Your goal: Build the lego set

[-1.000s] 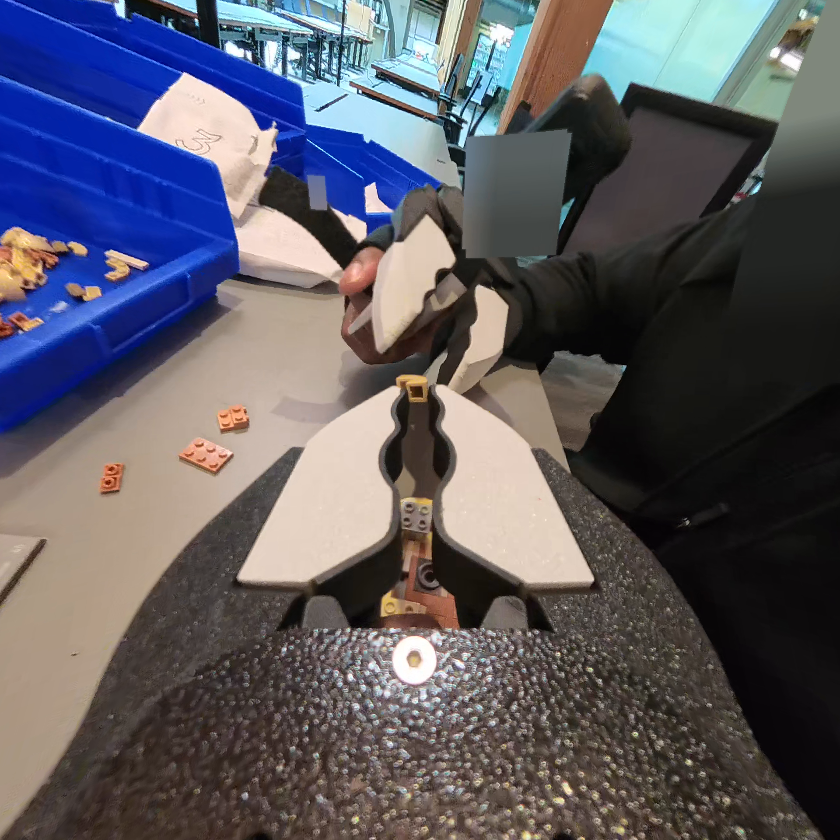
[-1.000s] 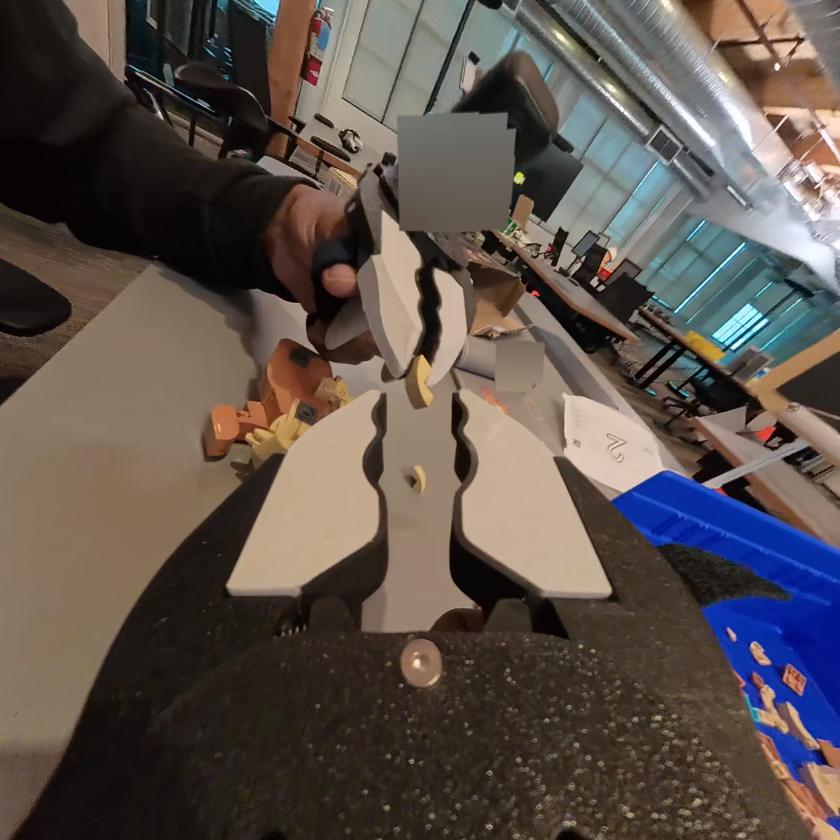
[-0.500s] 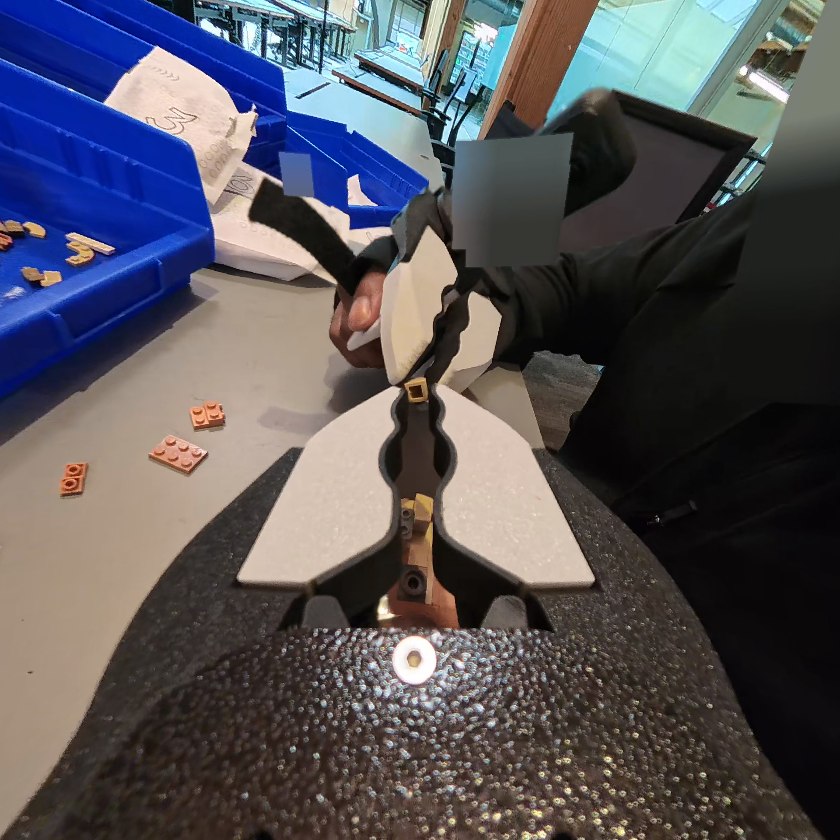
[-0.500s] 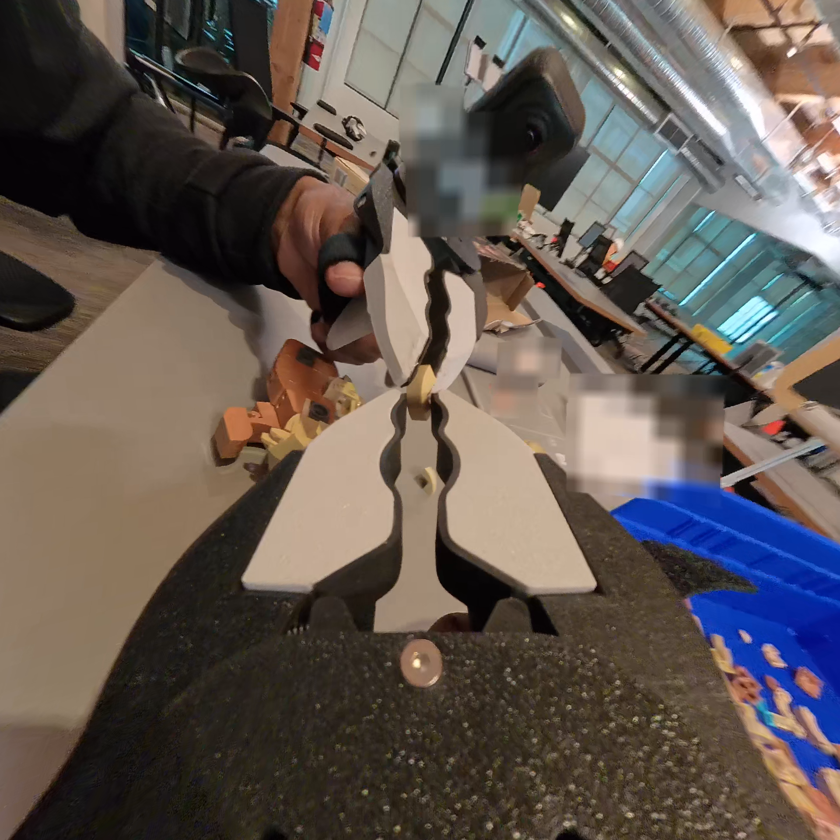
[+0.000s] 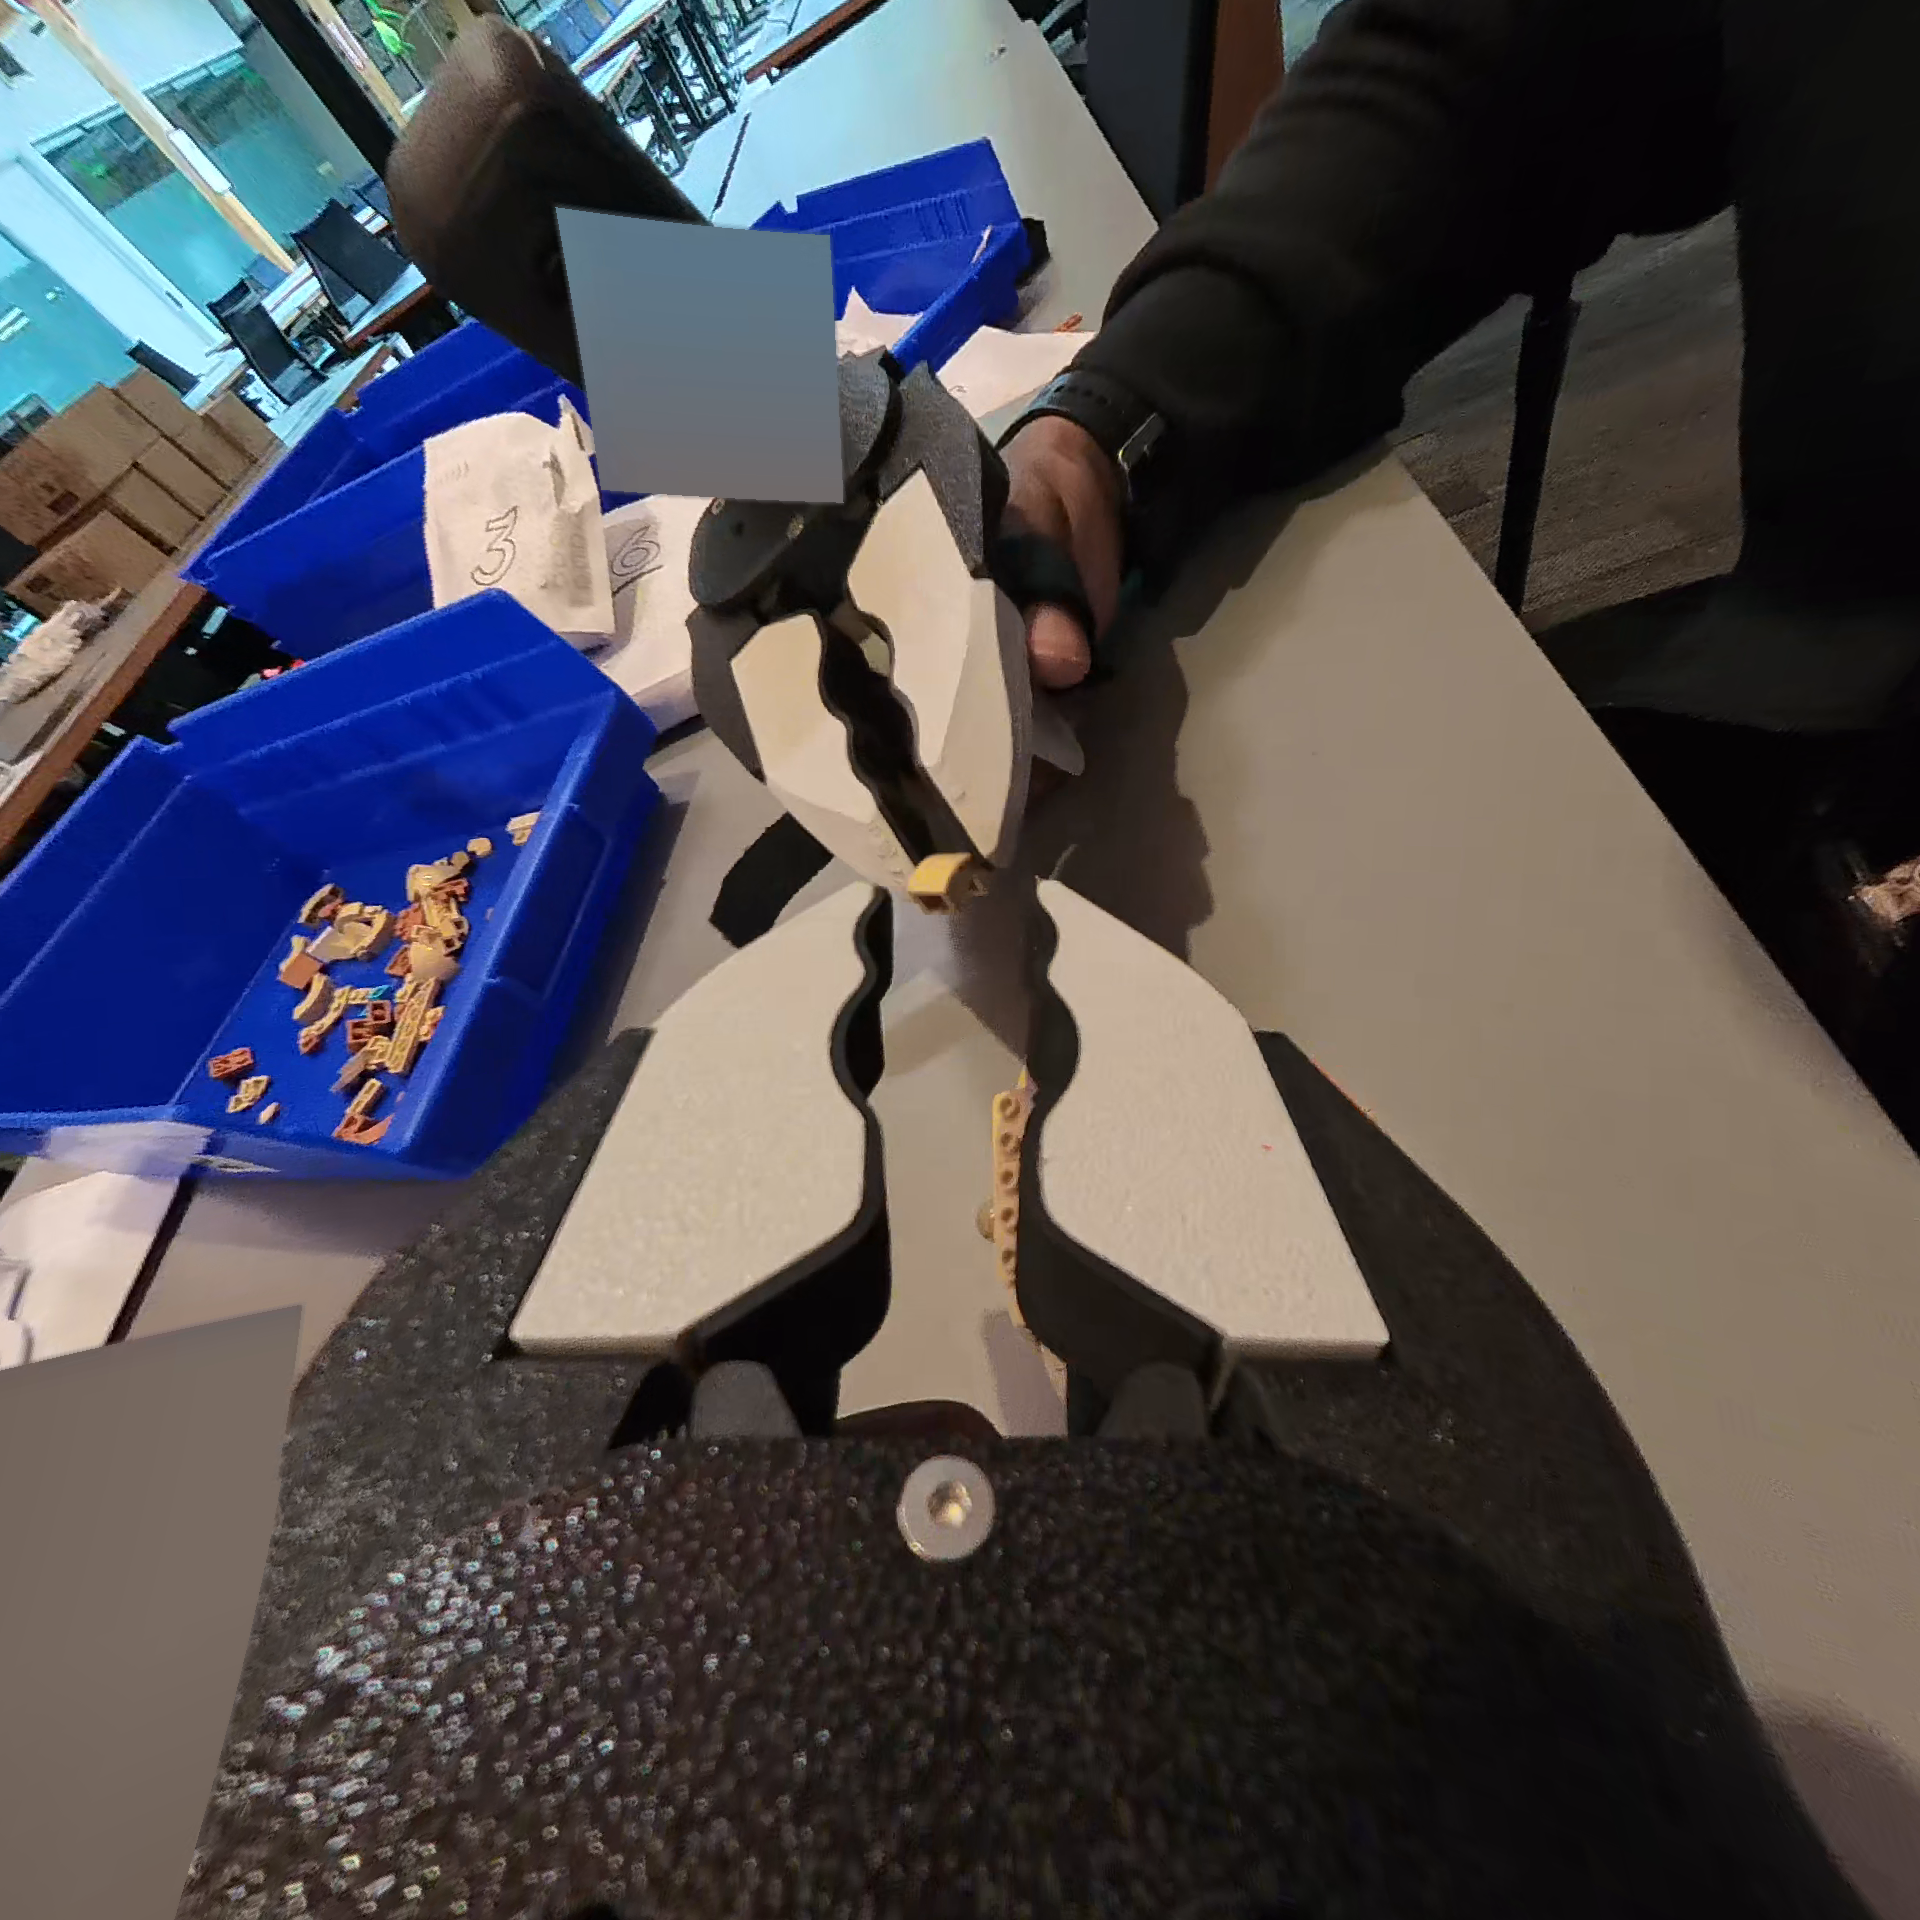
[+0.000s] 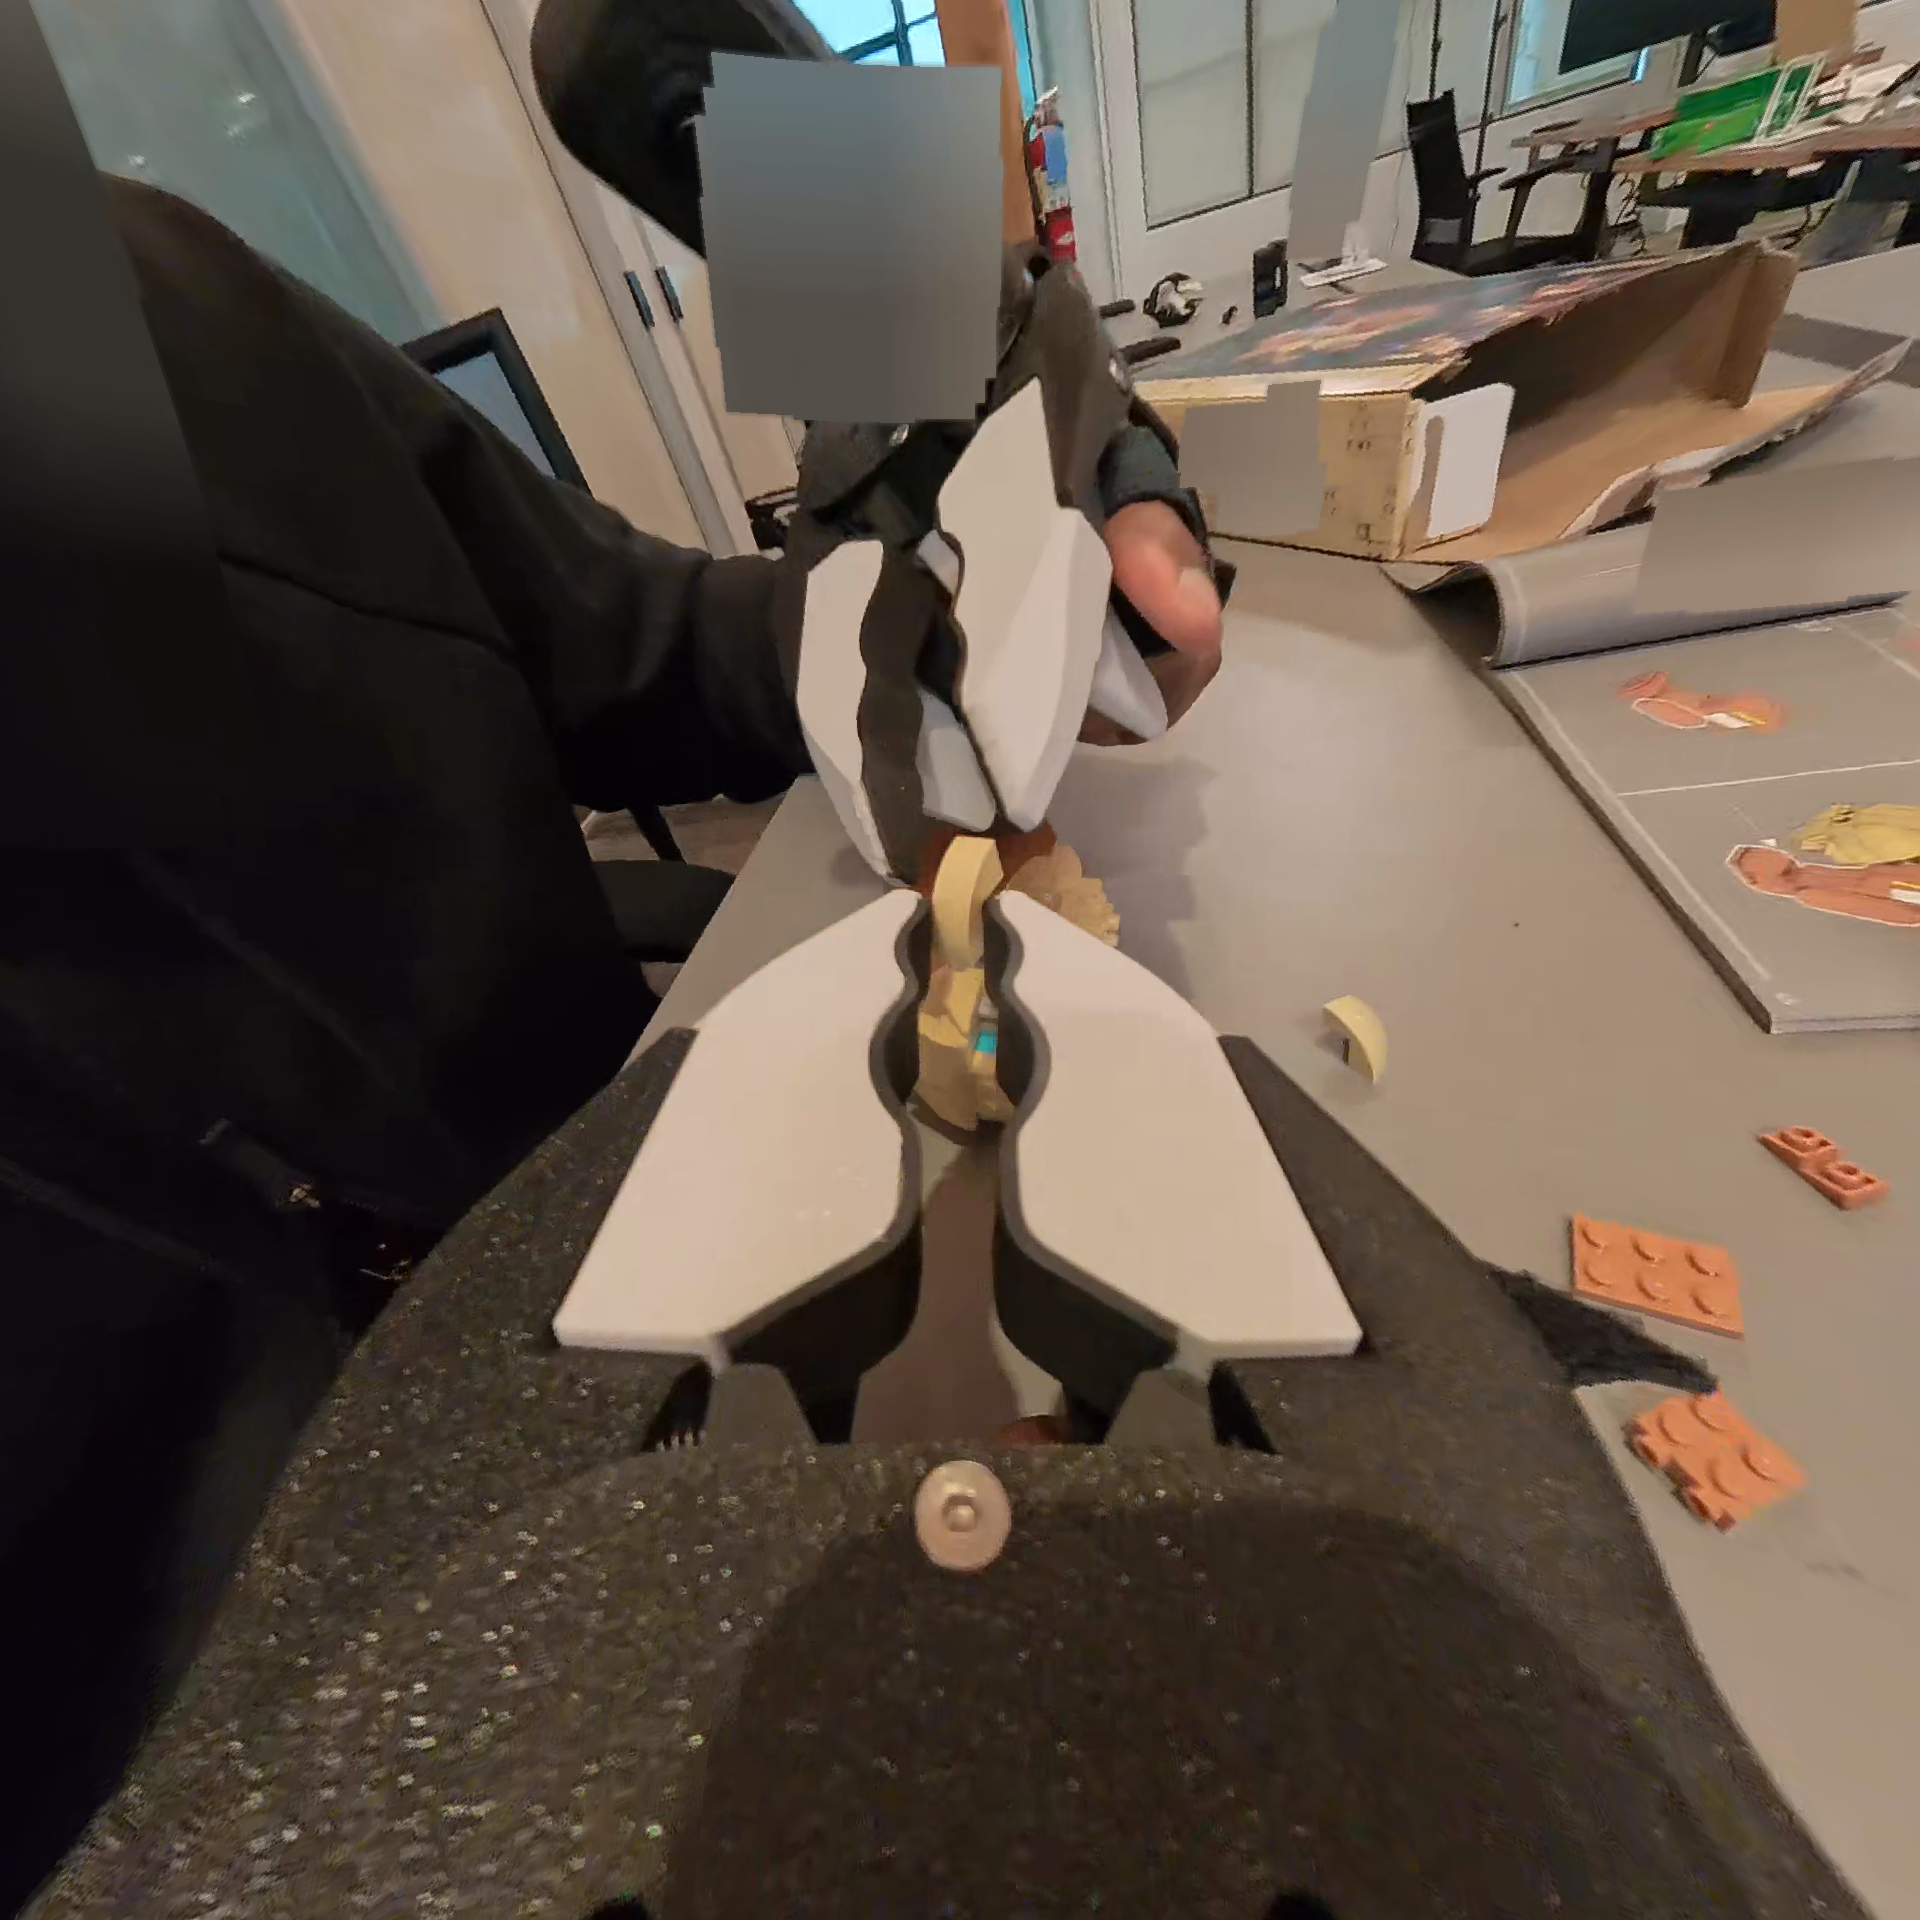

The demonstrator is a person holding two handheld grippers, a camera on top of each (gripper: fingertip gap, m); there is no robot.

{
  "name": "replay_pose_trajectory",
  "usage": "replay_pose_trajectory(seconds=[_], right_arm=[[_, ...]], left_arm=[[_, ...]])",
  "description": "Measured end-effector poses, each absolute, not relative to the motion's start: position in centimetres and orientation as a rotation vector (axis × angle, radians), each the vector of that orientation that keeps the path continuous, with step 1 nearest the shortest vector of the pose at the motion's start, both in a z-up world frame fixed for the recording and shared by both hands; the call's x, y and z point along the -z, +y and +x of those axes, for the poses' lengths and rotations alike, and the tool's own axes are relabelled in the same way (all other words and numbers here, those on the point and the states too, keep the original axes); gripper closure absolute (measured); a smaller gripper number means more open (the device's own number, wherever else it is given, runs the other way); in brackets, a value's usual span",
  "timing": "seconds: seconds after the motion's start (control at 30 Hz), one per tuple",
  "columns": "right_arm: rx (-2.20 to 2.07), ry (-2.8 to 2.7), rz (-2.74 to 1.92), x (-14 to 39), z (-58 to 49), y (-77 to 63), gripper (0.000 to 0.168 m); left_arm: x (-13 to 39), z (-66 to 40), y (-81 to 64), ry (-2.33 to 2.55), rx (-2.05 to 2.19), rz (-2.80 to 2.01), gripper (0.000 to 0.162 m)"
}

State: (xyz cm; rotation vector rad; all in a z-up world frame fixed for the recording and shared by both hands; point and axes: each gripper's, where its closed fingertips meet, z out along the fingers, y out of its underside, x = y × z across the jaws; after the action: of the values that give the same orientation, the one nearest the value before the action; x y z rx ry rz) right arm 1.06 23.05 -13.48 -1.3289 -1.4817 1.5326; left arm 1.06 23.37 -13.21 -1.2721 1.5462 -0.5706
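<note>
In the right wrist view my right gripper [image 6: 958, 914] is shut on a small tan curved Lego piece [image 6: 964, 894], with both pads pressed on it. The left wrist view shows the same piece [image 5: 940, 883] at the right gripper's tips [image 5: 935, 857]. My left gripper [image 5: 956, 896] is open and empty, its fingers [image 5: 727, 1122] spread just below that piece and not touching it. In the right wrist view the left gripper [image 6: 935, 821] hangs just above the piece. A partly built tan and brown model [image 6: 961, 1060] lies on the grey table [image 6: 1351, 831] under the jaws.
A blue bin [image 5: 125, 935] of loose tan and brown pieces sits on the left, with more bins and numbered paper bags [image 5: 499, 520] behind. Orange plates [image 6: 1652, 1273] and a tan curved piece [image 6: 1356, 1034] lie at the right. An instruction booklet [image 6: 1766, 831] and a cardboard box [image 6: 1455, 436] lie beyond them. My two grippers' fingertips are within a few centimetres of each other.
The tan piece passed from my left gripper to my right: the right shut on it while the left still held it, then the left opened. Both views have swung round.
</note>
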Motion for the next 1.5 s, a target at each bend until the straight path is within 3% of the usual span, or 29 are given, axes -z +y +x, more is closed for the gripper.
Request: replay_pose_trajectory(seconds=[0.27,0.43,0.83,1.5], right_arm=[[-1.469,-1.568,-1.324,14.3,0.7,22.2,0.159],[-1.292,-1.649,-1.359,15.8,0.7,22.6,0.147],[-1.162,-1.732,-1.388,17.1,0.7,22.5,0.159],[-1.101,-1.816,-1.403,18.2,0.5,22.0,0.148]], left_arm=[[14.0,1.2,22.7,1.584,0.637,-1.306,0.154],[14.9,0.8,23.0,1.589,0.667,-1.441,0.154],[16.8,0.2,22.8,1.643,0.662,-1.591,0.154],[17.5,-0.1,22.6,1.662,0.691,-1.644,0.154]])
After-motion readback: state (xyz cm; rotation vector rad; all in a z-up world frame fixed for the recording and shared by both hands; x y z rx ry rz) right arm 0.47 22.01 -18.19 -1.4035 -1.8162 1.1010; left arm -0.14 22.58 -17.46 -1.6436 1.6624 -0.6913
